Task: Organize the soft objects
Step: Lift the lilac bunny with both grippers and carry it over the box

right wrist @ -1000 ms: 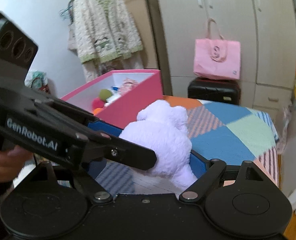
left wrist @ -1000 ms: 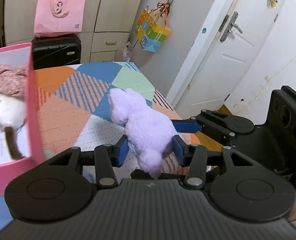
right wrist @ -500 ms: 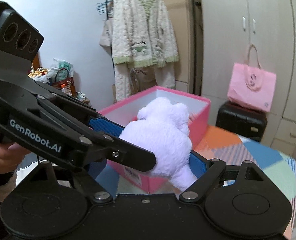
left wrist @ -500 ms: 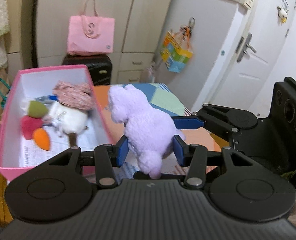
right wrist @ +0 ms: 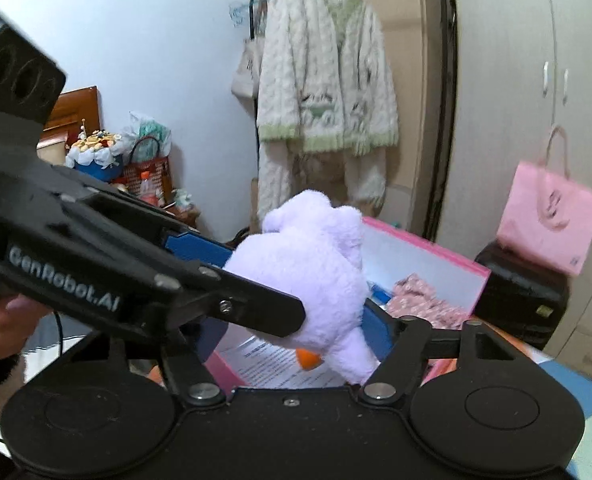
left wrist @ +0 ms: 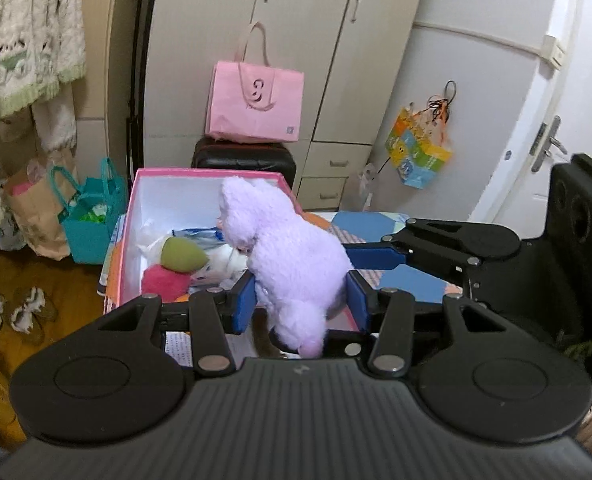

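Left gripper (left wrist: 299, 298) is clenched on the purple plush toy (left wrist: 292, 256), blue pads pressed into both flanks. The toy hangs in the air over the pink box (left wrist: 136, 208), above its near right corner. Right gripper (right wrist: 292, 328) has jaws closing, the same toy between them; its right pad touches the plush, the left one is hidden behind the left gripper. In the box: green ball (left wrist: 182, 255), red ball (left wrist: 164, 280), floral fabric (right wrist: 423, 300).

"genrobot.ai" stood in white letters on side of left gripper (right wrist: 62, 280). pink tote bag (left wrist: 256, 104) bore cut-out "3"-like sign. printed sheet (right wrist: 280, 364) in pink box (right wrist: 435, 256) too small to read.
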`<state>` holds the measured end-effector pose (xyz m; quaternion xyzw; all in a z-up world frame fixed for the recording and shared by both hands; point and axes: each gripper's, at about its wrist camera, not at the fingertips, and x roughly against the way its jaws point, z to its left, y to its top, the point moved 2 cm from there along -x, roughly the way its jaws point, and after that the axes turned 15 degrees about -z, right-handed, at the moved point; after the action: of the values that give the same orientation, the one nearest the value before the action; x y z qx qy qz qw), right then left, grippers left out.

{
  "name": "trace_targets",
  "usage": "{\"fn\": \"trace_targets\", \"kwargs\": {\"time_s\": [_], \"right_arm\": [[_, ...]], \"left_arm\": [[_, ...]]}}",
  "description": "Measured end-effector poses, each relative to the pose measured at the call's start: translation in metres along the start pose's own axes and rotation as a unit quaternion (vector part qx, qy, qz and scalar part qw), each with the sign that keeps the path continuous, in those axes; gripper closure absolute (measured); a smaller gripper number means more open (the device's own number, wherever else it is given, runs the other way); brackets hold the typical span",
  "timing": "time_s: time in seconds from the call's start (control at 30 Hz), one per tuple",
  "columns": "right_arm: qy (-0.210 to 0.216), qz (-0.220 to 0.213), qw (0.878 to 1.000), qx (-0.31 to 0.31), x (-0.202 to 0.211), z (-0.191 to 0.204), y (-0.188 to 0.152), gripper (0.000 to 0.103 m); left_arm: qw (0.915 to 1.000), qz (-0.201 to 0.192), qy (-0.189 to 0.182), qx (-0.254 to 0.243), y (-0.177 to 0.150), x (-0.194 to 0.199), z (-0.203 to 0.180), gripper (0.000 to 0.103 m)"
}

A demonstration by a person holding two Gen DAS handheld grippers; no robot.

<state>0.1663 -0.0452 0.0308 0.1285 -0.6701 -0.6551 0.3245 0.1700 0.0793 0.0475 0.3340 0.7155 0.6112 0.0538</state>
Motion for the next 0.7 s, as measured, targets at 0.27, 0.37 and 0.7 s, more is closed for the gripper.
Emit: {"fn": "trace_targets", "kwargs": {"time_s": [0.27, 0.37, 0.7], "right_arm": [[0.029, 0.050, 0.998, -0.034, -0.040, -0.021, -0.011, 0.034], [0.042, 0.073, 0.996, -0.038, -0.057, -0.028, -0.017, 0.034], [0.040, 0.118, 0.991, -0.058, -0.091, -0.045, -0.030, 0.034]], "left_arm": [[0.9980, 0.038, -0.003, 0.050, -0.007, -0.037, 0.039, 0.057], [0.9968, 0.055, 0.003, 0.057, -0.014, -0.051, 0.048, 0.057], [0.9925, 0.093, 0.024, 0.075, -0.025, -0.084, 0.063, 0.057]]}}
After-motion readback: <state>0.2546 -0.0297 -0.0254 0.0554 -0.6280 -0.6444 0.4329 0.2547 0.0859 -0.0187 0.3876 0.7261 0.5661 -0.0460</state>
